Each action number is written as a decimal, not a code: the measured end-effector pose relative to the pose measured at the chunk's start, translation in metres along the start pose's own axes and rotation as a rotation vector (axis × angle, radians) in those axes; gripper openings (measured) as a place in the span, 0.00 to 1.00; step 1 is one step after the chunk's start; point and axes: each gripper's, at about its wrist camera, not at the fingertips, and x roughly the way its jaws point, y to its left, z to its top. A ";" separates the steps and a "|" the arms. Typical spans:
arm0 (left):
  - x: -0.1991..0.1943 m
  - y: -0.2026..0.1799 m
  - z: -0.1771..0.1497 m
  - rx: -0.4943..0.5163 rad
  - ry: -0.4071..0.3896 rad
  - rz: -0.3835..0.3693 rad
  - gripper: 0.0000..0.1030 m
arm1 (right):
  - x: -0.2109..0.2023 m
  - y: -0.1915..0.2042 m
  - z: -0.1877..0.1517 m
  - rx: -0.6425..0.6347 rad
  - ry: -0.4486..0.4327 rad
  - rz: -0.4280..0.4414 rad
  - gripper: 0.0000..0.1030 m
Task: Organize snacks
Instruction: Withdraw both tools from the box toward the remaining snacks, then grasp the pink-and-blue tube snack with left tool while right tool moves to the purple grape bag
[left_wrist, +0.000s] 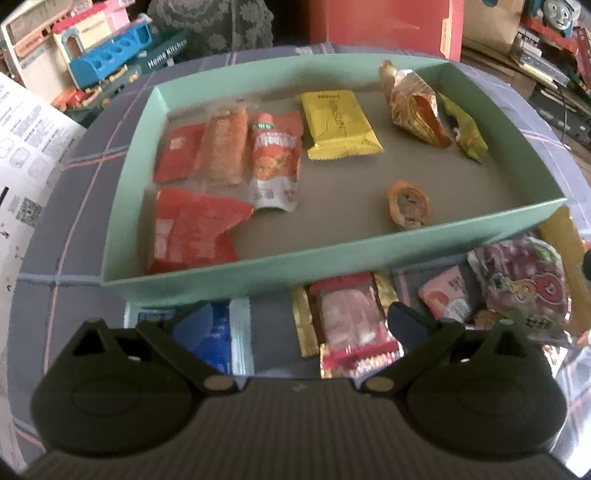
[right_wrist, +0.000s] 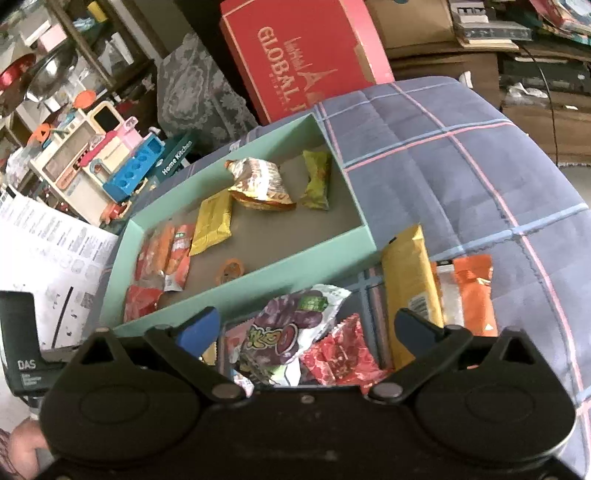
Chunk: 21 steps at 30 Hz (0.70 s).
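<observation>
The left gripper (left_wrist: 299, 325) hangs with its jaws spread wide and nothing between them, low over the checked blue cloth (left_wrist: 74, 258) that covers the surface below. Between the fingers lies a pink-and-red clear wrapper (left_wrist: 351, 325) on top of a gold packet (left_wrist: 303, 325); a blue packet (left_wrist: 218, 336) sits by the left finger. To the right of these lie a small pink sachet (left_wrist: 445, 299) and a purple grape-print bag (left_wrist: 524, 280).

The right gripper (right_wrist: 306, 325) also has its jaws wide apart and empty. Between its fingers lie the same purple grape-print bag (right_wrist: 291, 328) and a crinkled red wrapper (right_wrist: 343, 350). Just beyond the right finger lies a long yellow packet (right_wrist: 406, 280), with an orange packet (right_wrist: 474, 291) beside it.

Past both grippers stands a shallow mint-green box (left_wrist: 332, 258) on the cloth. Inside it, at the left, several red and orange packets (left_wrist: 229, 147) lie close together; near the middle is a yellow biscuit pack (left_wrist: 340, 125); toward the far right corner are a crumpled foil bag (left_wrist: 413, 107) and a green wrapper (left_wrist: 465, 133); a small round orange sweet (left_wrist: 408, 205) lies alone near the front wall.

Beyond the cloth are a red carton (right_wrist: 295, 59), a toy kitchen set (right_wrist: 110, 162) and a printed paper sheet (right_wrist: 48, 258).
</observation>
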 end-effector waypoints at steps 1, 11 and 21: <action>0.001 0.002 -0.001 -0.006 -0.017 -0.010 0.85 | 0.003 0.003 0.000 -0.010 -0.003 -0.005 0.90; 0.005 0.030 -0.017 -0.030 0.006 -0.091 0.43 | 0.047 0.034 -0.002 -0.089 0.064 -0.032 0.48; -0.011 0.042 -0.050 0.007 0.001 -0.106 0.45 | 0.060 0.079 -0.045 -0.199 0.160 0.033 0.48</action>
